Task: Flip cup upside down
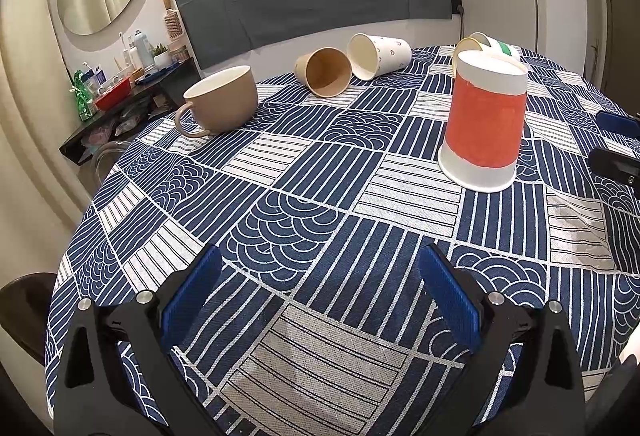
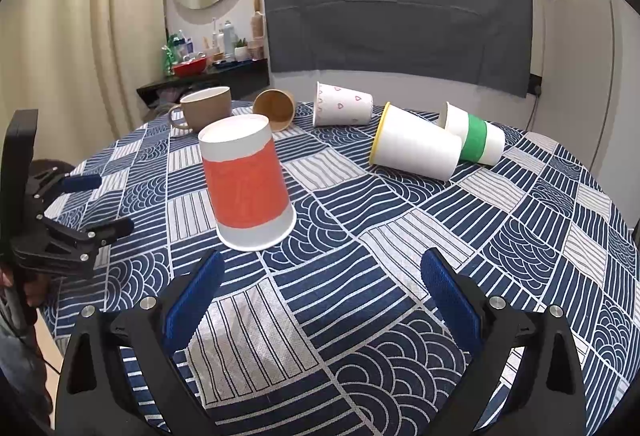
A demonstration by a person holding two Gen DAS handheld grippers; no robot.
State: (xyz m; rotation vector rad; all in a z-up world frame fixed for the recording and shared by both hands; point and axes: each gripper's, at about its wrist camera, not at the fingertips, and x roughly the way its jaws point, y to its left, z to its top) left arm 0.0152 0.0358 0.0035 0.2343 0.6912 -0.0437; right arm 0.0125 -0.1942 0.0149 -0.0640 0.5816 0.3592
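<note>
Nearest us, our left claw (image 1: 320, 300) and right claw (image 2: 320, 300) both hang released over the desk (image 2: 400, 276), grasping nothing. Just beyond, the orange cup (image 2: 248, 184) stands mouth-down on the cloth. Farther back lie four paper cups on their sides beside an upright brown mug (image 2: 206, 108).

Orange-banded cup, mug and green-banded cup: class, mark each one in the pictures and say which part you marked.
Orange-banded cup (image 2: 246, 192): right wrist view, on its orange band.
Mug (image 1: 226, 98): left wrist view, on its outer wall.
Green-banded cup (image 2: 474, 140): right wrist view, on its green band.
</note>
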